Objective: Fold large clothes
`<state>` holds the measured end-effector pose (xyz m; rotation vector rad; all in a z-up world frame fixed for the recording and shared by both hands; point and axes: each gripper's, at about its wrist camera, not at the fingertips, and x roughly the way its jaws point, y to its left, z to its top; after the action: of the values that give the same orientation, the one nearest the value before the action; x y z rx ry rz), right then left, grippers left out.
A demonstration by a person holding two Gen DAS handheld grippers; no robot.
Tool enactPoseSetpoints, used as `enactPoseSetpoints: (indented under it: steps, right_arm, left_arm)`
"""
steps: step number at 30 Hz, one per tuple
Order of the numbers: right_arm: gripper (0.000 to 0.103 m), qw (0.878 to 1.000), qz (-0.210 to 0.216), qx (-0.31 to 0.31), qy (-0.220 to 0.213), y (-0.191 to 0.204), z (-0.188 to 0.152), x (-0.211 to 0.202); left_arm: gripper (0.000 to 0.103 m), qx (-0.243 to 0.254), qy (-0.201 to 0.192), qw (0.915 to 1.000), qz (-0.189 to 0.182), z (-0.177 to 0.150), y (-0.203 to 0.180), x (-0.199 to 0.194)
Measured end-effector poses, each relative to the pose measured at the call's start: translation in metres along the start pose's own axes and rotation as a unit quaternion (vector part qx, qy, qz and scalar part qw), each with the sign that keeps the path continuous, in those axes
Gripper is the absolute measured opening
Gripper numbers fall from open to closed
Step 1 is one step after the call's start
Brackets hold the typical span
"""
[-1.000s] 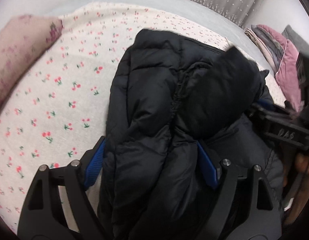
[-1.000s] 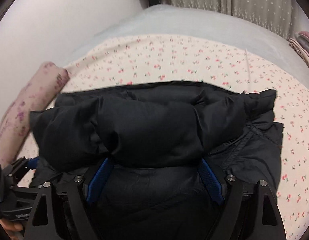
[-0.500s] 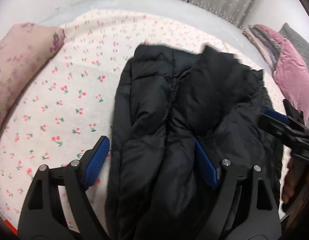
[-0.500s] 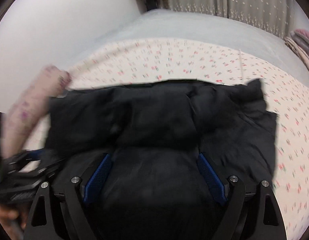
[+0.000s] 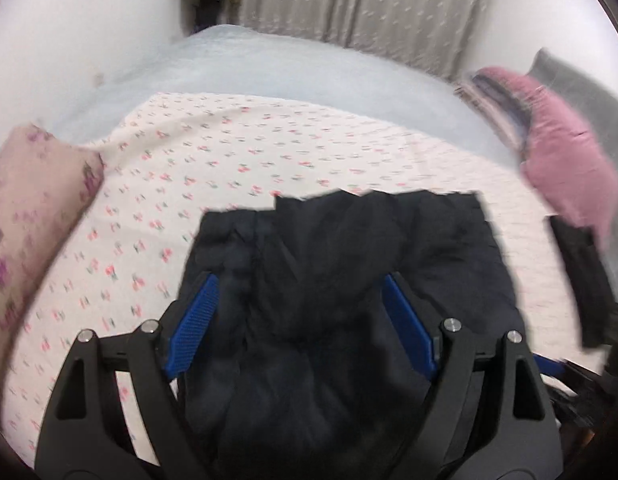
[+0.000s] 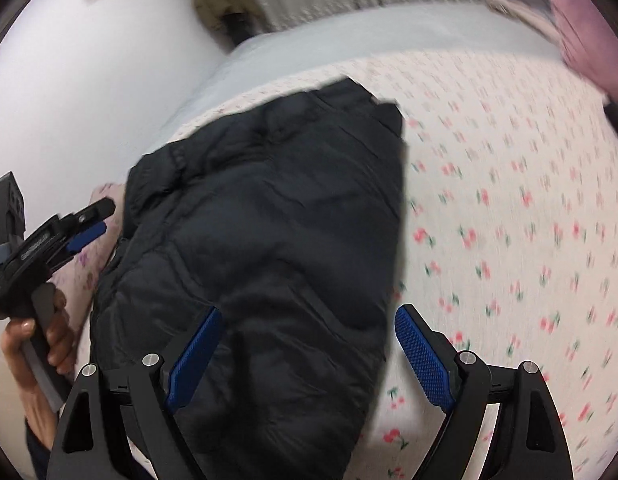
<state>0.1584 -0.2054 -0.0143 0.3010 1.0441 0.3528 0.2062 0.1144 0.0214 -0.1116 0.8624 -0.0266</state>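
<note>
Black jacket (image 5: 341, 280) folded on a cherry-print sheet (image 5: 237, 168)

The left gripper (image 5: 301, 320) hung over it, blue pads spread wide; a pink pillow (image 5: 33, 200) lay left.

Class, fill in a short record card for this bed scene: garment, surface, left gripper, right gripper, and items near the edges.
garment: black puffer jacket, folded into a compact bundle
surface: cherry-print sheet spread over a pale blue bed cover
left gripper: left gripper, jaws wide, above the jacket, pads not pressing it
right gripper: right gripper, jaws wide, over the jacket's edge, nothing gripped
edges: floral pillow on one side, pink folded bedding on the other
background: grey dotted curtain
</note>
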Motion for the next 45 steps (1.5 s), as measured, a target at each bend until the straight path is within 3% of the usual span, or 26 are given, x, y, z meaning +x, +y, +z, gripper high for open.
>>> enactPoseSetpoints:
  steps: [3, 7, 11, 15, 22, 29, 35, 45]
  right_arm:
    - [0.089, 1.000, -0.014, -0.013, -0.011, 0.000, -0.006, -0.002]
    - [0.089, 0.999, -0.012, -0.029, 0.009, 0.007, -0.009, 0.006]
    - [0.089, 0.999, 0.003, -0.026, 0.020, 0.007, -0.010, 0.013]
    - [0.089, 1.000, 0.012, -0.014, 0.025, 0.001, -0.011, 0.010]
    - [0.089, 0.999, 0.050, 0.003, 0.006, -0.012, -0.010, -0.015]
    - [0.089, 0.993, 0.106, 0.057, 0.011, -0.028, -0.011, -0.025]
    - [0.089, 0.987, 0.132, 0.090, 0.034, -0.028, -0.015, -0.017]
    - [0.089, 0.977, 0.146, 0.135, 0.075, -0.039, -0.020, 0.014]
  left_arm:
    - [0.085, -0.037, 0.035, 0.9983, 0.027, 0.003, 0.011, 0.031]
    - [0.095, -0.080, 0.065, 0.9943, 0.025, -0.005, 0.028, 0.055]
    - [0.097, -0.096, 0.077, 0.9924, 0.012, -0.012, 0.035, 0.067]
    - [0.096, -0.109, 0.080, 0.9908, -0.013, -0.013, 0.045, 0.054]
    - [0.096, -0.085, 0.065, 0.9936, -0.036, -0.039, 0.061, -0.009]
    - [0.096, -0.138, 0.100, 0.9741, -0.148, -0.075, 0.087, -0.033]
    - [0.096, -0.158, 0.140, 0.9606, -0.181, -0.100, 0.091, -0.024]
    - [0.096, -0.177, 0.164, 0.9522, -0.187, -0.113, 0.085, -0.007]
